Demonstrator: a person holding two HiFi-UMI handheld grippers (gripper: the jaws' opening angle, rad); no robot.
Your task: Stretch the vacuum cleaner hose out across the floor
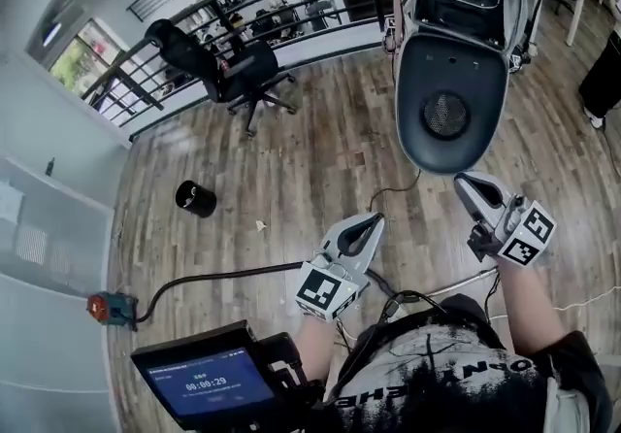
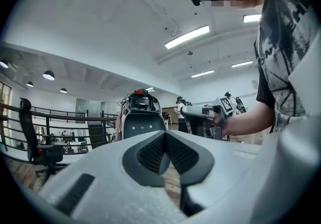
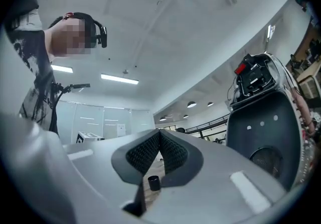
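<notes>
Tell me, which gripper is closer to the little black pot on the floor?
Left. In the head view the left gripper is off to the right of the black pot, not touching it. The right gripper is even farther right, below the big grey machine.

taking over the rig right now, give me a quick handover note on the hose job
Left gripper: shut, empty, held above the floor.
Right gripper: shut, empty, also held up.
Hose: lies in a curve on the wood floor, running from the red and blue unit by the wall toward the person's feet. Neither gripper touches it.
Done: nothing yet.
Left: grip the hose, probably near the feet end, and pull it out straight. A black cylinder lies apart from it.
</notes>
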